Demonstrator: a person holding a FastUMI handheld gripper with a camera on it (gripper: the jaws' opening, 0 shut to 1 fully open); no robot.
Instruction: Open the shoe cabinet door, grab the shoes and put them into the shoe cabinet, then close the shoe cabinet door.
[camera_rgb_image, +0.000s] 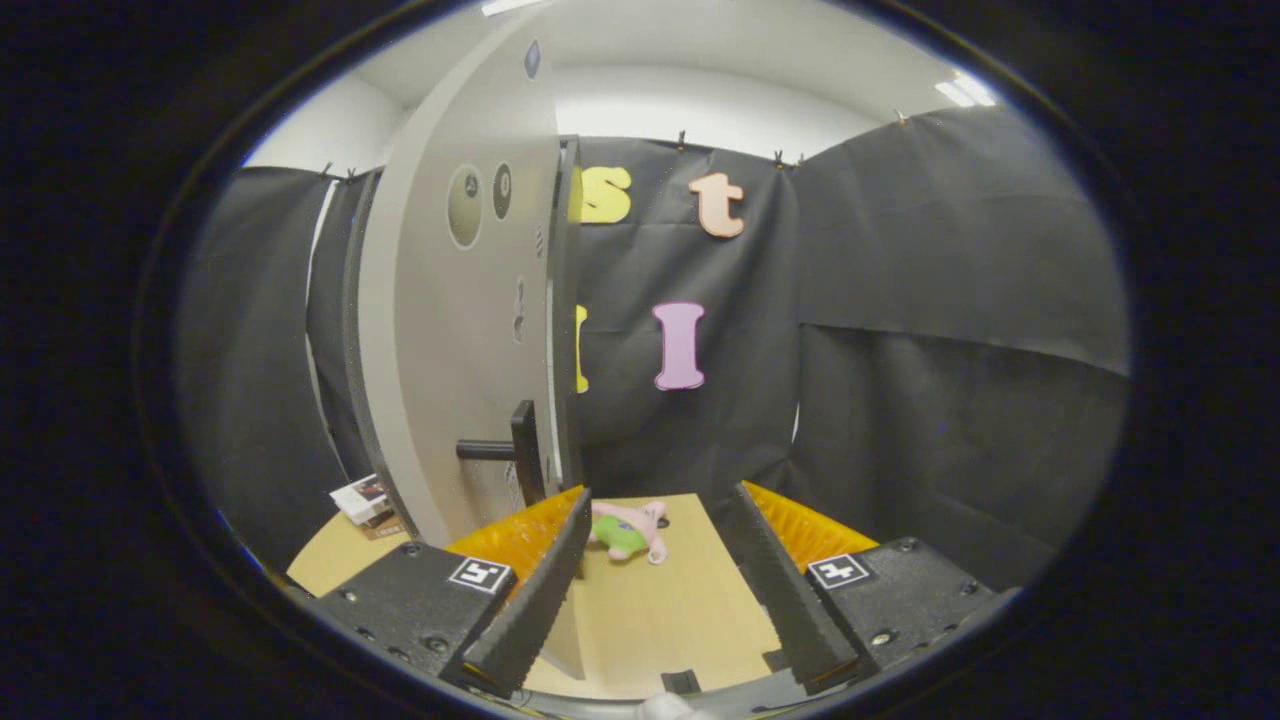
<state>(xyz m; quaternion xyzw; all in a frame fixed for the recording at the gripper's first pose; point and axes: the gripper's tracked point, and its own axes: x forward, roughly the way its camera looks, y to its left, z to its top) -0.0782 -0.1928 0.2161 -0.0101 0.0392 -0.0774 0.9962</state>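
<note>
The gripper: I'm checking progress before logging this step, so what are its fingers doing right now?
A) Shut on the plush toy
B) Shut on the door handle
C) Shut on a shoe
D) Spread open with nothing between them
D: the gripper has its fingers apart and bare tabletop between them; the cabinet door's dark handle stands just beyond one finger, untouched, and the plush toy lies ahead.

Grey shoe cabinet door (455, 330) – upright, edge-on, dark handle (515, 450) – just beyond left finger.
</note>
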